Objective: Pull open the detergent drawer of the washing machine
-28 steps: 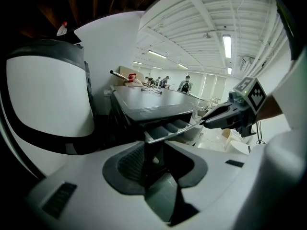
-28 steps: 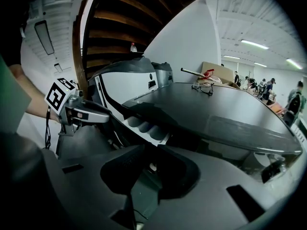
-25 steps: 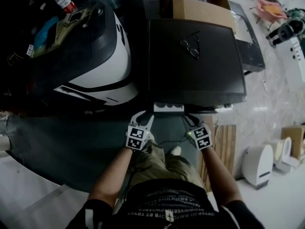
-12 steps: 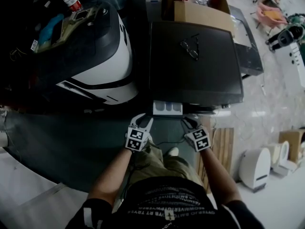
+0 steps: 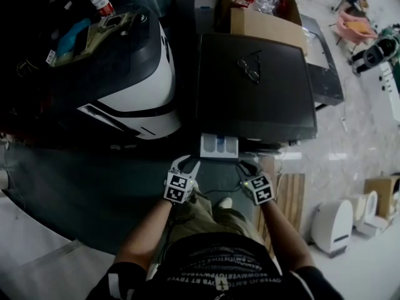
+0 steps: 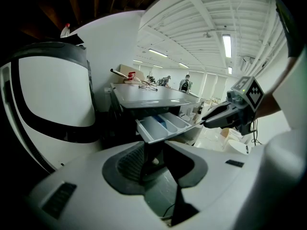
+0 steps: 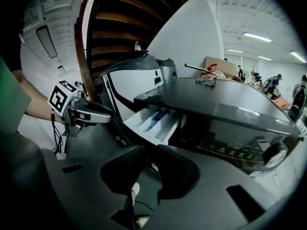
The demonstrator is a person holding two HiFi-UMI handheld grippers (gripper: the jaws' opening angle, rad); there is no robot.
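The washing machine (image 5: pixel 256 92) has a dark flat top, and its white detergent drawer (image 5: pixel 219 146) sticks out of the front at the left. Its compartments, one blue, show in the left gripper view (image 6: pixel 160 126) and the right gripper view (image 7: pixel 153 121). My right gripper (image 5: pixel 242 165) is at the drawer's front right corner, jaws closed on its front lip (image 7: pixel 148 159). From the left gripper view its tips (image 6: pixel 206 122) meet the drawer's rim. My left gripper (image 5: pixel 186 162) hangs open just below and left of the drawer, touching nothing (image 6: pixel 156 157).
A pair of glasses (image 5: pixel 249 65) lies on the machine's top, with a cardboard box (image 5: pixel 262 17) behind it. A big white-and-dark machine (image 5: pixel 125 74) stands close on the left. A wooden pallet (image 5: pixel 290 192) and white appliances (image 5: pixel 334 214) are on the floor at right.
The drawer has slid further out of the machine. Both grippers have drawn back toward my body with it.
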